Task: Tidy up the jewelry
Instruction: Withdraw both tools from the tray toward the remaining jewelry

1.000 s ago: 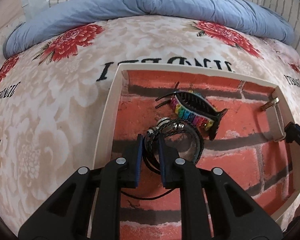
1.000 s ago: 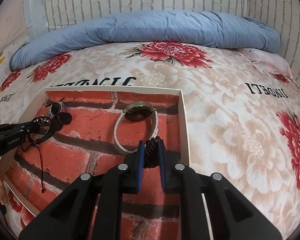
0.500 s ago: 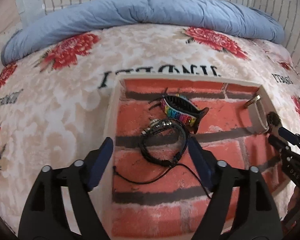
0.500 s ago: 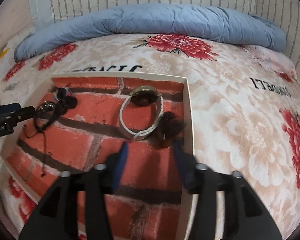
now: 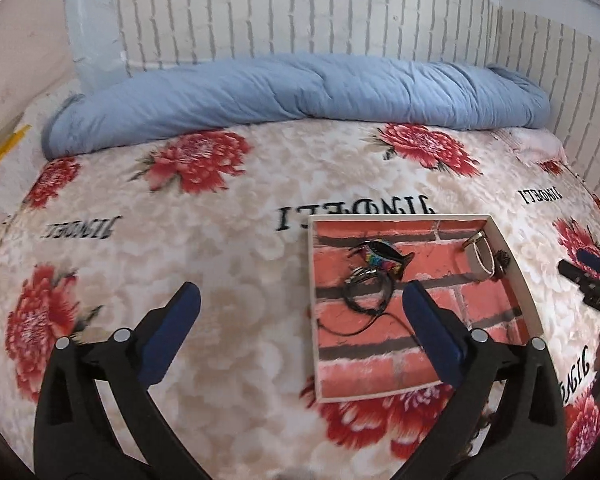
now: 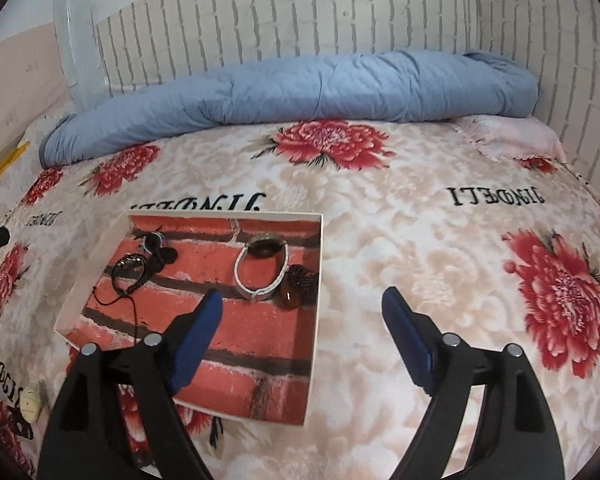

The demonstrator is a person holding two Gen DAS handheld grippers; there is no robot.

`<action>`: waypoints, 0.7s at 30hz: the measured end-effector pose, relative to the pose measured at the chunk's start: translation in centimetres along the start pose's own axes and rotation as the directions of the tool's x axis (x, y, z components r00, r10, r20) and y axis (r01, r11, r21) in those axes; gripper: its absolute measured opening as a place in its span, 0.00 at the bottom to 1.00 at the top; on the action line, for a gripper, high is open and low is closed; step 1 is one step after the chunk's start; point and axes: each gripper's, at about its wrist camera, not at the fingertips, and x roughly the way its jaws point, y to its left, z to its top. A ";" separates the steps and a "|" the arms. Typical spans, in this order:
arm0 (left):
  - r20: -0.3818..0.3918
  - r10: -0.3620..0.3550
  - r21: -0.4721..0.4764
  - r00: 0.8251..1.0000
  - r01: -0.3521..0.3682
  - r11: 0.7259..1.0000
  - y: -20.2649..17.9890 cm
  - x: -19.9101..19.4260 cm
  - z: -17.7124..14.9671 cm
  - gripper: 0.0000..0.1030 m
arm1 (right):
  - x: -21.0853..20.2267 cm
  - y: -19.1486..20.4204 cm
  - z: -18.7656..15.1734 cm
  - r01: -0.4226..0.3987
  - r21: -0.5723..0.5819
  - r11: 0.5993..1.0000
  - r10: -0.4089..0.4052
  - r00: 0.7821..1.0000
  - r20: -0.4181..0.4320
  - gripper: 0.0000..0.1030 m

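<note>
A shallow white-rimmed tray (image 5: 310, 304) with a red brick print lies on the flowered bedspread; it also shows in the right wrist view (image 6: 318, 280). In it lie a black cord bracelet (image 5: 366, 288) (image 6: 130, 270), a rainbow-beaded black piece (image 5: 382, 258) (image 6: 158, 246), a white-strap watch (image 6: 262, 268) (image 5: 482, 254) and a dark brown hair tie (image 6: 296, 284) (image 5: 502, 258). My left gripper (image 5: 298, 300) is open and empty, raised to the left of the tray. My right gripper (image 6: 302, 308) is open and empty above the tray's right edge.
A rolled blue quilt (image 5: 300, 92) lies along the far side of the bed against a white brick wall (image 6: 300, 20). A small cream object (image 6: 30, 402) lies on the bedspread at the lower left of the right wrist view.
Both grippers opened, the left letting go of the black cord bracelet and the right of the dark hair tie in the tray. Both then pulled back and up, away from the tray.
</note>
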 end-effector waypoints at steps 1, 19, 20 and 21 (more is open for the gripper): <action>0.000 0.006 -0.002 1.000 -0.006 1.000 0.5 -0.7 -0.2 0.95 | -0.6 -0.1 0.0 -0.001 0.005 1.000 0.001 1.000 0.002 0.80; 0.029 0.030 0.008 0.999 -0.030 1.000 2.6 -9.3 -6.9 0.95 | -10.0 1.5 -3.5 0.018 0.024 1.000 -0.019 0.998 0.059 0.86; 0.030 0.032 0.011 0.999 -0.032 0.999 2.7 -9.6 -7.3 0.95 | -10.3 1.6 -3.9 0.017 0.025 1.000 -0.019 0.998 0.058 0.86; 0.031 0.035 0.012 0.999 -0.035 0.999 2.8 -9.9 -7.8 0.95 | -10.5 1.7 -4.3 0.015 0.028 0.999 -0.017 0.998 0.058 0.86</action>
